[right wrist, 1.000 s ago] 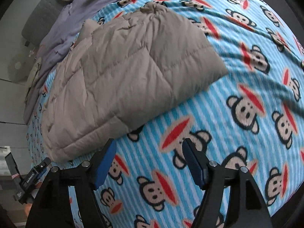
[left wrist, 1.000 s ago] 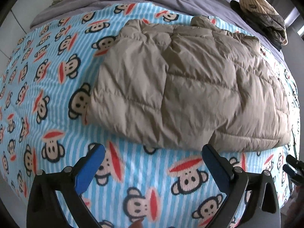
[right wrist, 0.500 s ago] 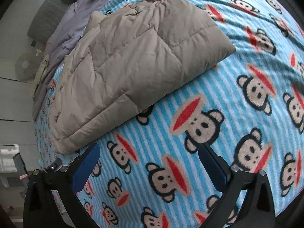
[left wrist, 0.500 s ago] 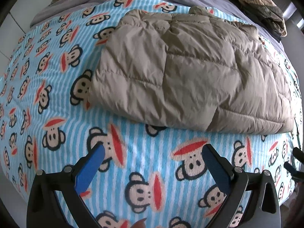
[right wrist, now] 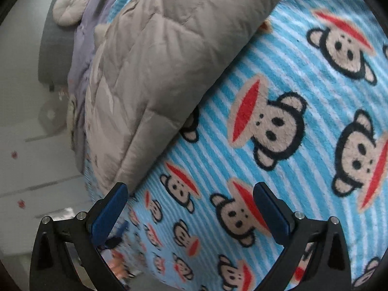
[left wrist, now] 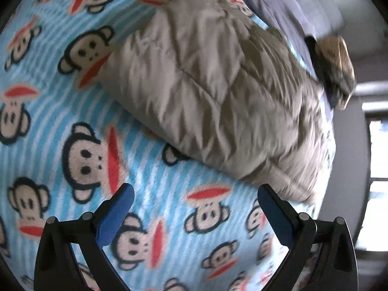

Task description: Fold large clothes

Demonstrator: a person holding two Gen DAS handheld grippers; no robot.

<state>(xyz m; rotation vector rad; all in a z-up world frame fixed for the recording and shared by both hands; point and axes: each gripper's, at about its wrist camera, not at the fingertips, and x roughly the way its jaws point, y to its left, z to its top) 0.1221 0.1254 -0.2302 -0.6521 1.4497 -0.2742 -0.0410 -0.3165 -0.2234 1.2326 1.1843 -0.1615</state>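
A beige quilted puffer jacket [left wrist: 218, 92] lies folded flat on a blue striped monkey-print blanket [left wrist: 80, 111]. It also shows in the right wrist view [right wrist: 155, 68], at the upper left. My left gripper [left wrist: 194, 208] is open and empty, above the blanket just short of the jacket's near edge. My right gripper [right wrist: 190, 206] is open and empty, above the blanket, its left finger close to the jacket's near corner. Neither gripper touches the jacket.
A grey-purple sheet [left wrist: 278, 2] covers the bed beyond the blanket. A pile of patterned and dark clothes [left wrist: 334, 70] lies at the bed's far right. A round cream cushion [right wrist: 70, 6] rests by a grey headboard. The bed's edge and pale floor [right wrist: 29, 169] are at left.
Both grippers have swung and tilted, so the jacket now lies diagonally in each view. The right gripper has come closer to the jacket's near corner. The jacket itself has not moved.
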